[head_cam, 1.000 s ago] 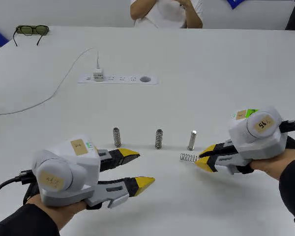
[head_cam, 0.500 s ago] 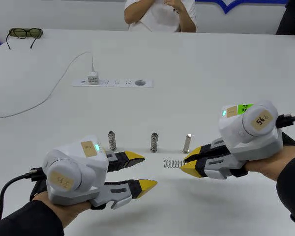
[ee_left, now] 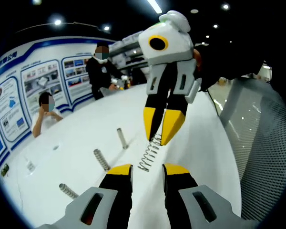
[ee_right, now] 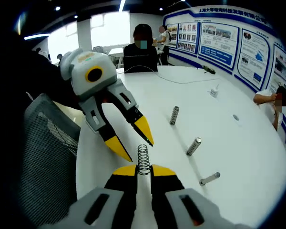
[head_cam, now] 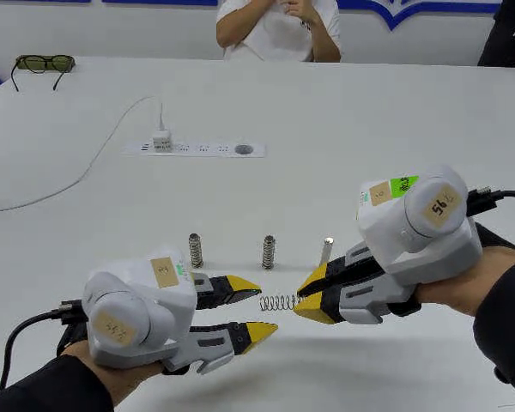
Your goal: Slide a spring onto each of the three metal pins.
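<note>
Right gripper [head_cam: 302,302], white-bodied with yellow-tipped black jaws, is pinched narrow on one end of the loose silvery wire spring [head_cam: 279,302]. The spring sticks out level at the lower centre of the head view, just below the row of pins. Left gripper [head_cam: 251,306] waits at lower left, jaws spread wide and holding nothing, and the spring's free end points into that gap. In the left gripper view the spring [ee_left: 149,153] sits just above that gripper's own yellow tips.

This reads as a hand-over or a re-grip. To do it well, close the left jaws softly across the free end so the coils don't flatten. Don't open the right jaws until the left truly has hold. Then stand the spring upright with its bore open and lower it over the bare metal pin [head_cam: 326,251], which stands to the right of the spring-covered middle pin [head_cam: 269,251] and the spring-covered left pin [head_cam: 195,250].

A second ago the spring was low beside the bare pin's foot, right of centre. It has now been carried left to sit under the middle pin, and the right gripper has come in with it. The left gripper has barely changed, its jaws just as wide. Both covered pins look the same.
</note>
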Motion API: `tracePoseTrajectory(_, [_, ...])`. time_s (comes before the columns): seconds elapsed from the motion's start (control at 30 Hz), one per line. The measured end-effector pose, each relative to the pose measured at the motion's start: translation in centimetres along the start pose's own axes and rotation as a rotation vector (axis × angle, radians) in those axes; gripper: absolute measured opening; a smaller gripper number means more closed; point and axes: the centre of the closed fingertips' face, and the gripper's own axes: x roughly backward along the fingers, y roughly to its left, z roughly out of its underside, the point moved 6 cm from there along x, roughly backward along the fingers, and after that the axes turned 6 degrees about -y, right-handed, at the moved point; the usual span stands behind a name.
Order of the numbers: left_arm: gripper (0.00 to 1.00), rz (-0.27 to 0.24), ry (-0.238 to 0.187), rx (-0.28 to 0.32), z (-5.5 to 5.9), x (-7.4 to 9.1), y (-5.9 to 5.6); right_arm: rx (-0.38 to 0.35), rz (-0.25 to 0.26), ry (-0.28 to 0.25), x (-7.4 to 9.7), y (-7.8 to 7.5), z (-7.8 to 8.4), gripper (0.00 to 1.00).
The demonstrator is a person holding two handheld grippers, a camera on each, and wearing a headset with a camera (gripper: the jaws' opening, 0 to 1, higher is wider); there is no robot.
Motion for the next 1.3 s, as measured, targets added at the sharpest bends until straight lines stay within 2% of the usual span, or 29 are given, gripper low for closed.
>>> tracePoseTrajectory(0.33, [0.14, 0.017, 0.008, -0.034, 0.1, -0.1, -0.3, 0.005, -0.032, 0.020, 0.1, 0.7, -0.5, 0.11])
tracePoseTrajectory(0.5, [0.12, 0.025, 0.008, -0.034, 0.1, -0.2, -0.4, 0.002, -0.038, 0.030, 0.3, 0.8, -0.8, 0.11])
tracePoseTrajectory(0.93, [0.11, 0.022, -0.008, 0.004, -0.1, -0.3, -0.5, 0.034, -0.031, -0.015, 0.6, 1.0, -2.8, 0.11])
tracePoseTrajectory(1.3, [0.11, 0.018, -0.035, 0.076, -0.4, -0.5, -0.7, 0.058, -0.028, -0.053, 0.4, 1.2, -3.9, 0.12])
